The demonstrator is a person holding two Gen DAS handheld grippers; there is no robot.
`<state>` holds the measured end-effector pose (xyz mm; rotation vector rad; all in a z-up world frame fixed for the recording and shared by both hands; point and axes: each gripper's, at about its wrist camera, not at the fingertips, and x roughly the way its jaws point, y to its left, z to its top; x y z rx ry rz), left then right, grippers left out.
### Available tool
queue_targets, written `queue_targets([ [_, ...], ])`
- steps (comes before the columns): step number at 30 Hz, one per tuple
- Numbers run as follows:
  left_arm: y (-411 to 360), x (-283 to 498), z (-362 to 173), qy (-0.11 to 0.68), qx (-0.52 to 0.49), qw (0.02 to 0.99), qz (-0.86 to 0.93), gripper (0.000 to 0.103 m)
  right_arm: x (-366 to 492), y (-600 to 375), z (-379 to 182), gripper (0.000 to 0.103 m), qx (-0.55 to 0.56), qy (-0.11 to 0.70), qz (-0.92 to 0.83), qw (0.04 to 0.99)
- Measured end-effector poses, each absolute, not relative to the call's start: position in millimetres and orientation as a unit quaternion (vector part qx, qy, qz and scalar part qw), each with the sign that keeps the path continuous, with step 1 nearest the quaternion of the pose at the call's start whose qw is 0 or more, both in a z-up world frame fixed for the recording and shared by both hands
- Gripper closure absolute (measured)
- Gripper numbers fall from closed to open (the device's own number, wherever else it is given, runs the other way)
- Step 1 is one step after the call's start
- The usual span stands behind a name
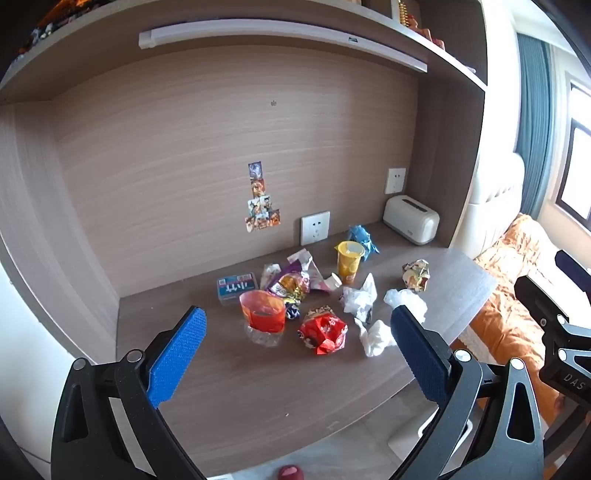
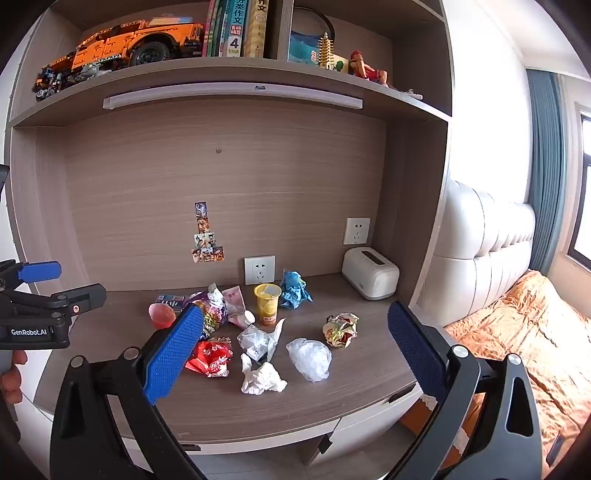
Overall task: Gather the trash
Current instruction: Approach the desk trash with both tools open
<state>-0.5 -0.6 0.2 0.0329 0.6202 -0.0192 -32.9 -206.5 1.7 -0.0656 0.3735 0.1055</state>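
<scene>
Left wrist view shows both the left hand-held gripper (image 1: 295,332) and right hand-held gripper (image 2: 295,336) spread and empty above trash (image 1: 323,334) scattered mid-tabletop (image 1: 258,398), judged pre-grasp; next move needs descent onto one piece.

Both cameras look forward and somewhat down from in front of the desk (image 1: 258,387), held back from its front edge, each framed by its own spread blue fingers. The left view sits lower and nearer, cutting off most of the shelf (image 1: 258,11); the right view sits further right and back, taking in the shelf's books (image 2: 236,26). They share the litter, the toaster (image 1: 410,219) and the bed (image 2: 517,332) at right.
</scene>
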Motion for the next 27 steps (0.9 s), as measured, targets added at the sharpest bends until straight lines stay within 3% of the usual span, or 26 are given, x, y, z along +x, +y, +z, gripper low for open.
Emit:
queue_targets([
  [27,2,6,-3,0.31,0.014,0.95,-0.018,0.005,-23,-208,0,0.003,-0.014,0.198,0.057,0.978],
])
